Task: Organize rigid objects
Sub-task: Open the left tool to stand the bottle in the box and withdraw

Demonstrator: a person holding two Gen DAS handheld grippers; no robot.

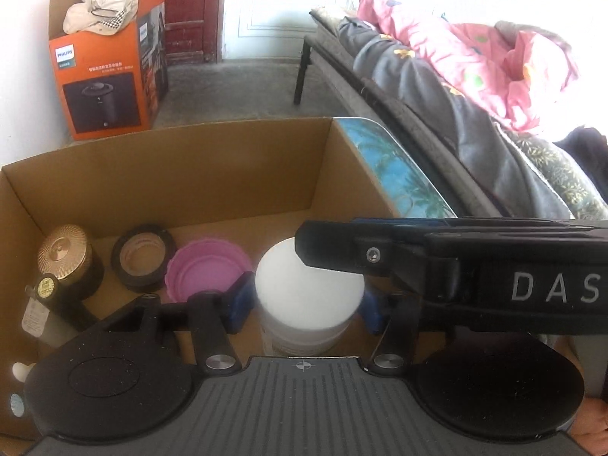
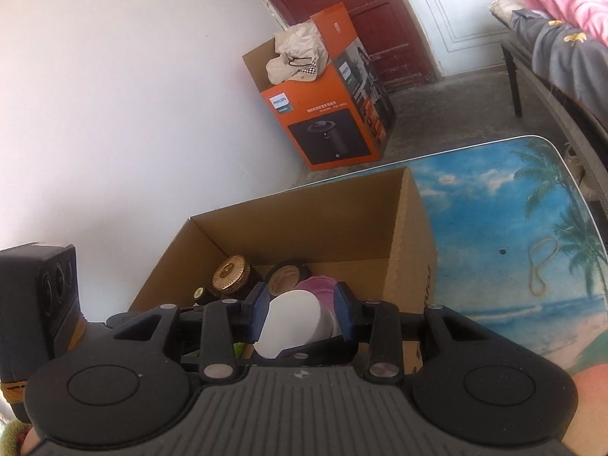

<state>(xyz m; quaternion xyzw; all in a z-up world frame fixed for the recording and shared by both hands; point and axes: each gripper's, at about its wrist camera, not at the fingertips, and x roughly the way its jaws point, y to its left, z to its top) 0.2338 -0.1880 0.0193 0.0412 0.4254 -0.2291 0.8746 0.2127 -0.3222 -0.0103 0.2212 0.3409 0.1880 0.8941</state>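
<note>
The left gripper point(image 1: 304, 304) clasped a white jar point(image 1: 309, 296) inside the cardboard box point(image 1: 171, 174) on the counter point(image 2: 494, 228); the right gripper point(image 2: 302, 315) pinched its lid, with a pink lid point(image 1: 207, 271) at ten o'clock

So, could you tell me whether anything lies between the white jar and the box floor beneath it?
Nothing visible does. The white jar sits between the left tongs, with bare cardboard box floor around it; the pink lid lies beside it.
</note>
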